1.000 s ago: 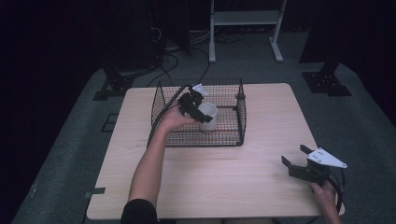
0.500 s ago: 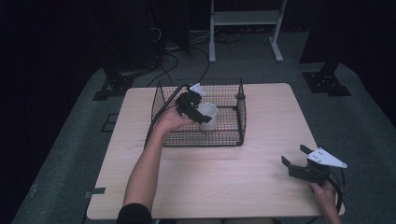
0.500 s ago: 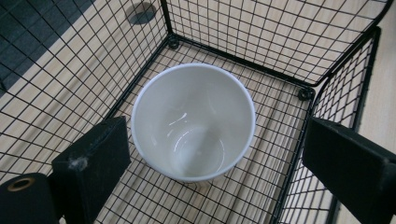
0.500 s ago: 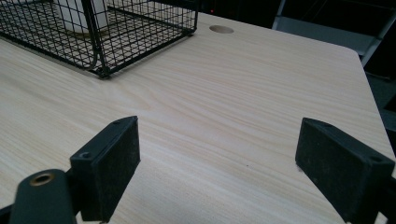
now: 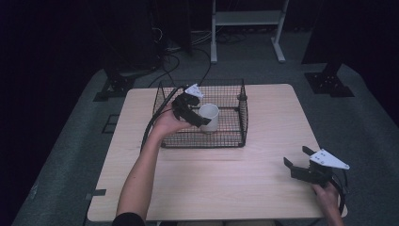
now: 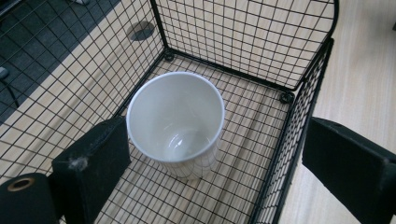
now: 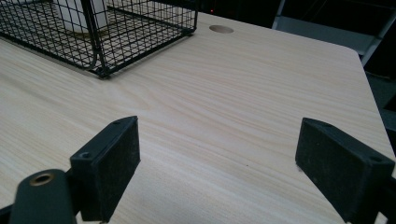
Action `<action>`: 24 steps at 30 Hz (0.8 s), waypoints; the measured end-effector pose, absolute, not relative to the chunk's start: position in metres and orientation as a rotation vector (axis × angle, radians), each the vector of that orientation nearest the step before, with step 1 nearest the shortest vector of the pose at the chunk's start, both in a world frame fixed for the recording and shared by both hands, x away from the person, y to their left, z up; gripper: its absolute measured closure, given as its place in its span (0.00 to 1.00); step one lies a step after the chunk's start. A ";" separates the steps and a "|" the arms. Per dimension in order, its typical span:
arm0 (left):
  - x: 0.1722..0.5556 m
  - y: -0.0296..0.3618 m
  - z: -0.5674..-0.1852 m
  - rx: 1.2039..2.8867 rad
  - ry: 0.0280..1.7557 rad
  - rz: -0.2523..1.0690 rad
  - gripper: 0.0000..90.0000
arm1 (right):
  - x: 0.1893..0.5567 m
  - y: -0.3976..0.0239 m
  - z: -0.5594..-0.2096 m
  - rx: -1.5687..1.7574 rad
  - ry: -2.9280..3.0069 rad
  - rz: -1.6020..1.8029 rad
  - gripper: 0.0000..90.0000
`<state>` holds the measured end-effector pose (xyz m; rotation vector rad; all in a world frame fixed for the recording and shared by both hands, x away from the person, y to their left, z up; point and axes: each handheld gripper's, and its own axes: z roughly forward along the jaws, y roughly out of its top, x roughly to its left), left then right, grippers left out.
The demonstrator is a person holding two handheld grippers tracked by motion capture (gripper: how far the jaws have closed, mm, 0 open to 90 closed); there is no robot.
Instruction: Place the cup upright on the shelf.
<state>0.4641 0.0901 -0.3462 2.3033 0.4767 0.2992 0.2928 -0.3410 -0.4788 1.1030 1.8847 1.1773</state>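
A white cup (image 5: 209, 117) is seen standing upright on the floor of a black wire basket (image 5: 237, 136), its open mouth turned up and nothing seen inside it. In the left gripper view the cup (image 6: 176, 122) is placed toward the basket's (image 6: 299, 116) near-left part, well apart from the far corner where two walls meet.

The left gripper (image 5: 196, 114) is held over the basket, just beside the cup on its left as the high view shows it. Its jaws are spread wide; in the left gripper view one black pad is seen just at the cup's rim, while the other pad is seen outside the basket's wire wall, well clear of the cup. No pressing of both pads on the cup is shown, so the cup is not gripped. Whether the nearer pad actually touches the cup cannot be told.

The right gripper (image 5: 301, 160) is held by a hand (image 5: 328, 197) well away from the basket, low over the front right part of the wooden table (image 5: 263, 179). Its jaws are likewise spread wide, with bare tabletop (image 7: 224, 107) seen between them and nothing held. From the right gripper view a corner of the basket (image 7: 100, 70) is seen far ahead.
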 end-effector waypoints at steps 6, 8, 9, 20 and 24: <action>0.454 0.094 -0.344 2.288 0.465 0.305 0.08 | 0.293 -0.341 -0.479 1.107 1.885 1.177 0.15; 0.450 0.095 -0.344 2.282 0.466 0.310 0.08 | 0.293 -0.341 -0.479 1.107 1.885 1.176 0.15; 0.448 0.095 -0.344 2.278 0.468 0.313 0.08 | 0.293 -0.341 -0.479 1.108 1.885 1.176 0.15; 0.433 0.105 -0.345 2.261 0.467 0.317 0.08 | 0.293 -0.341 -0.479 1.110 1.885 1.171 0.15; 0.426 0.107 -0.346 2.259 0.462 0.323 0.08 | 0.293 -0.341 -0.479 1.107 1.886 1.169 0.15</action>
